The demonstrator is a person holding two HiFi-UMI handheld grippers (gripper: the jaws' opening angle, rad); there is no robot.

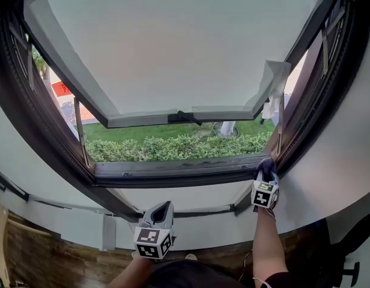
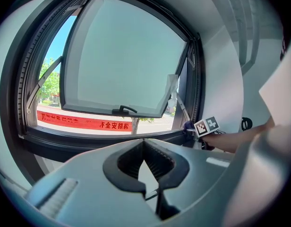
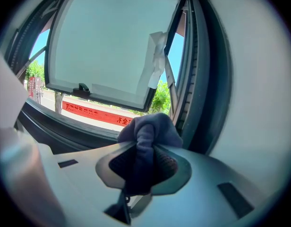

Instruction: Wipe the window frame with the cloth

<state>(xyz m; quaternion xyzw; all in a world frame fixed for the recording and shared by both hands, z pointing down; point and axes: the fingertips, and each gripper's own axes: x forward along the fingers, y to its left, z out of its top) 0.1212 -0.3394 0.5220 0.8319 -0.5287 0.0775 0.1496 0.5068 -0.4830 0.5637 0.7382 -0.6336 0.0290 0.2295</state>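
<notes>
The dark window frame [image 1: 173,173] holds a sash swung outward. My right gripper [image 1: 266,174] is at the frame's bottom right corner, shut on a bunched blue-grey cloth [image 1: 266,164] that touches the corner. In the right gripper view the cloth [image 3: 150,126] bulges out past the jaws of this gripper [image 3: 144,157], close to the frame's right upright [image 3: 202,79]. My left gripper [image 1: 163,207] hangs below the sill near the middle, away from the frame. Its tips [image 2: 143,148] meet with nothing between them. The left gripper view also shows the right gripper [image 2: 194,128] at the corner.
The sash carries a black handle [image 1: 186,117] on its lower rail and a loose white film [image 1: 275,80] at its right corner. Metal stay arms [image 1: 80,128] link sash and frame on both sides. A hedge [image 1: 173,146] lies outside. White wall [image 1: 341,161] curves around the opening.
</notes>
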